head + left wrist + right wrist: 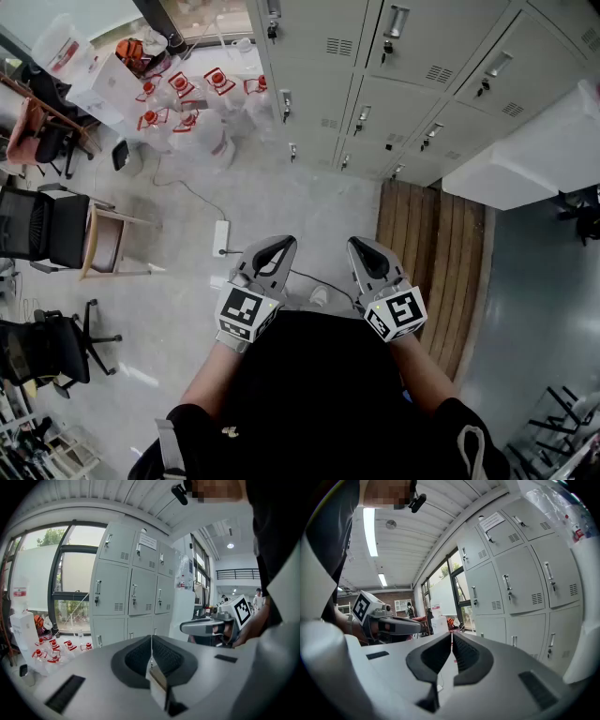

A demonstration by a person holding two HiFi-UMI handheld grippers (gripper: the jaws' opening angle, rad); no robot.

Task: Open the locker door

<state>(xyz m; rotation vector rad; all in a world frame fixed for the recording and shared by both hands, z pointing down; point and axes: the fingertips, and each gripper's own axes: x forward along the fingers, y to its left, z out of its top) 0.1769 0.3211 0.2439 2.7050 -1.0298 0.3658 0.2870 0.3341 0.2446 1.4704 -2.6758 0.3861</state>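
A bank of grey lockers (394,80) with small metal handles fills the top of the head view, and all doors look closed. The same lockers (133,592) stand ahead in the left gripper view and at the right (511,588) in the right gripper view. My left gripper (281,246) and right gripper (361,246) hang side by side, close to my body and well short of the lockers. Both are shut with nothing between the jaws. Each gripper view shows its own closed jaws and the other gripper beside it.
Several red-capped water bottles (187,103) stand on the floor at the lockers' left. Black chairs (47,230) and a wooden chair (108,246) are at left. A power strip (221,237) lies on the floor. A wooden platform (436,253) and a white cabinet (534,155) are at right.
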